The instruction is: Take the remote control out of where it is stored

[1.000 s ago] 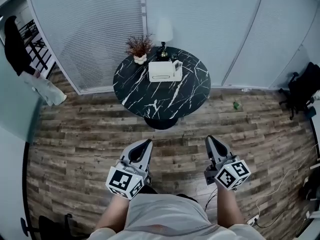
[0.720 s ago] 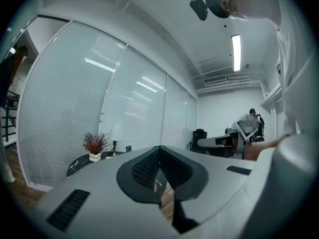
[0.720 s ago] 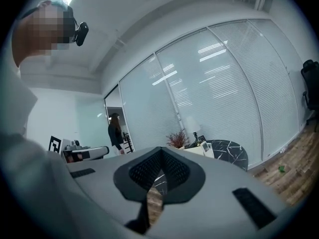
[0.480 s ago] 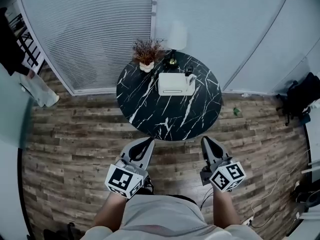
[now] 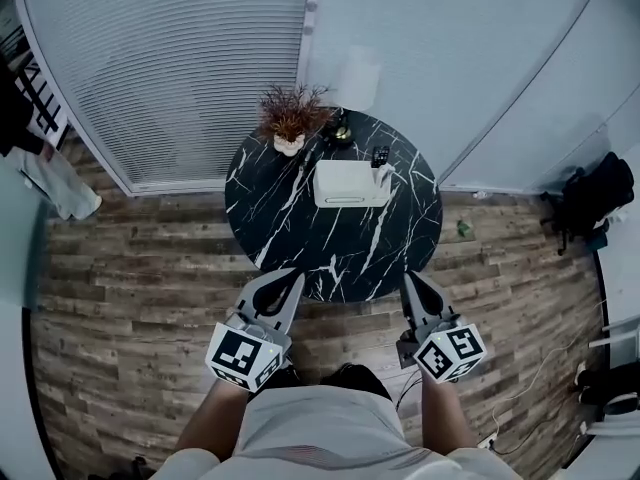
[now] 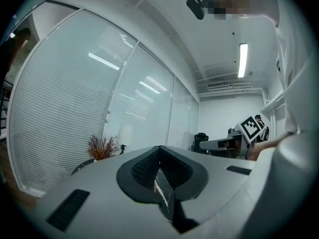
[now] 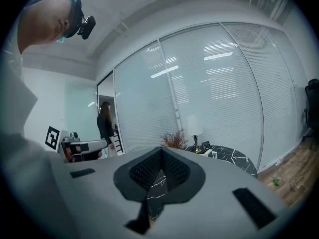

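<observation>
A round black marble table (image 5: 300,228) stands ahead of me. On its far side lies a white box (image 5: 348,184), and a dark remote control (image 5: 380,155) stands upright in a holder at the box's right end. It also shows small in the right gripper view as the remote control (image 7: 205,145). My left gripper (image 5: 293,278) and right gripper (image 5: 410,278) are side by side at the table's near edge, both shut and empty. In their own views the left gripper (image 6: 159,148) and right gripper (image 7: 159,149) show tips that meet.
A potted dried plant (image 5: 290,120) and a small lamp (image 5: 340,128) stand at the table's back. Glass walls with blinds (image 5: 200,58) curve behind it. A black chair (image 5: 590,196) is at the right, and a person (image 7: 104,126) stands far off.
The table has come closer in the head view; both grippers now reach its near edge. Their jaws have stayed shut.
</observation>
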